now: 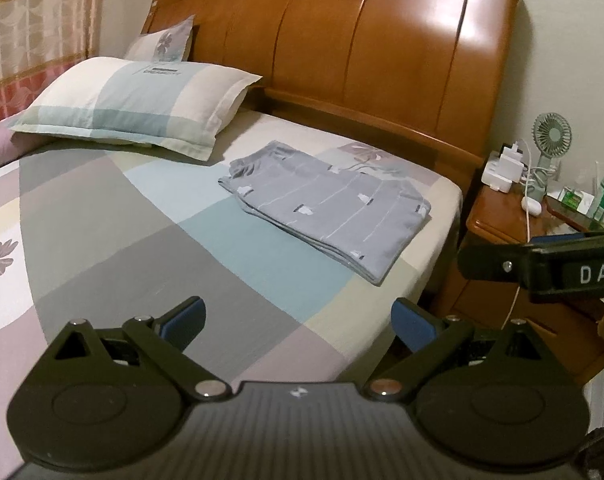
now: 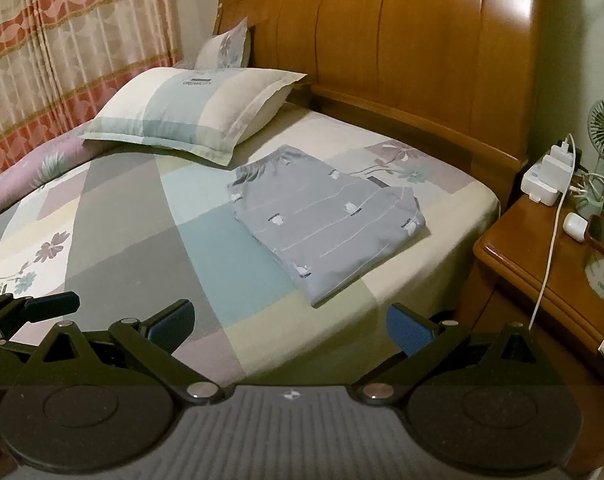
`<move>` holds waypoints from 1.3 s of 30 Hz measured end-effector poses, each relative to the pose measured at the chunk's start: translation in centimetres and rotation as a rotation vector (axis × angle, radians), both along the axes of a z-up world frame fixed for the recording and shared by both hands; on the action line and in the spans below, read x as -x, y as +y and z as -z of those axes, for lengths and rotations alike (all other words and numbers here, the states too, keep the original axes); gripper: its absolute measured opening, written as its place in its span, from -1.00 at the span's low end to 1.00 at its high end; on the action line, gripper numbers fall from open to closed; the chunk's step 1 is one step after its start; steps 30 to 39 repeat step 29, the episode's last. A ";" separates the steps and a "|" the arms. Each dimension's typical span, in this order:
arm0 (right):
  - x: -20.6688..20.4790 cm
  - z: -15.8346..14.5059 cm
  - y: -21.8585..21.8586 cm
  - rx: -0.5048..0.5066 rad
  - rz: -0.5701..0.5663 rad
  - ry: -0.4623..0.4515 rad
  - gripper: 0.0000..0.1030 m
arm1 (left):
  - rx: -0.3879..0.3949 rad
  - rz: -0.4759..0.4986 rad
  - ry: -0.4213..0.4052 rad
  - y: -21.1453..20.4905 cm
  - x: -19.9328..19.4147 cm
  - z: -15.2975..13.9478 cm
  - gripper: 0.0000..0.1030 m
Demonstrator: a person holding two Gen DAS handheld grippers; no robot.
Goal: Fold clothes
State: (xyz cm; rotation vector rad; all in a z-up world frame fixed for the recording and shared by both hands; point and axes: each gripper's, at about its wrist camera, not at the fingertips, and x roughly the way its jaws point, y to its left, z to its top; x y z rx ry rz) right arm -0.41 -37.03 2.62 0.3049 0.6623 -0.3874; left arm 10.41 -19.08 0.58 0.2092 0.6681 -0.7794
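A grey garment (image 1: pixel 326 204) with thin white stripes and small white prints lies folded in a flat rectangle on the bed (image 1: pixel 149 240), near its right edge below the headboard. It also shows in the right wrist view (image 2: pixel 326 216). My left gripper (image 1: pixel 297 322) is open and empty, held above the bed well short of the garment. My right gripper (image 2: pixel 287 324) is open and empty, also back from the garment. The right gripper's side shows at the right edge of the left wrist view (image 1: pixel 542 264). The left gripper's side shows at the left edge of the right wrist view (image 2: pixel 29 312).
A checked pillow (image 1: pixel 137 100) lies at the head of the bed, with a smaller floral pillow (image 1: pixel 161 42) behind it against the wooden headboard (image 1: pixel 362 40). A wooden nightstand (image 2: pixel 550 264) at the right holds a small fan, chargers, cables and a bottle. A curtain (image 2: pixel 61 40) hangs at the left.
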 end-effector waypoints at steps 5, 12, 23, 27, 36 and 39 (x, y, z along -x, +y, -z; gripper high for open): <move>0.2 0.0 -0.1 -0.005 -0.002 -0.004 1.00 | -0.002 -0.002 -0.001 -0.3 0.0 -0.2 0.92; 0.1 0.0 0.0 -0.009 -0.009 -0.005 1.00 | -0.007 -0.005 -0.008 -0.5 -0.1 -0.4 0.92; -0.2 -0.1 0.2 -0.004 -0.015 -0.001 1.00 | -0.003 -0.022 -0.003 -0.3 -0.6 -0.3 0.92; -0.3 -0.1 0.3 0.004 -0.016 0.002 1.00 | 0.002 -0.024 -0.003 -0.1 -0.7 -0.3 0.92; -0.4 -0.1 0.3 0.003 -0.016 0.004 1.00 | -0.001 -0.024 -0.006 -0.1 -0.7 -0.3 0.92; -0.4 -0.1 0.3 0.003 -0.016 0.004 1.00 | -0.001 -0.024 -0.006 -0.1 -0.7 -0.3 0.92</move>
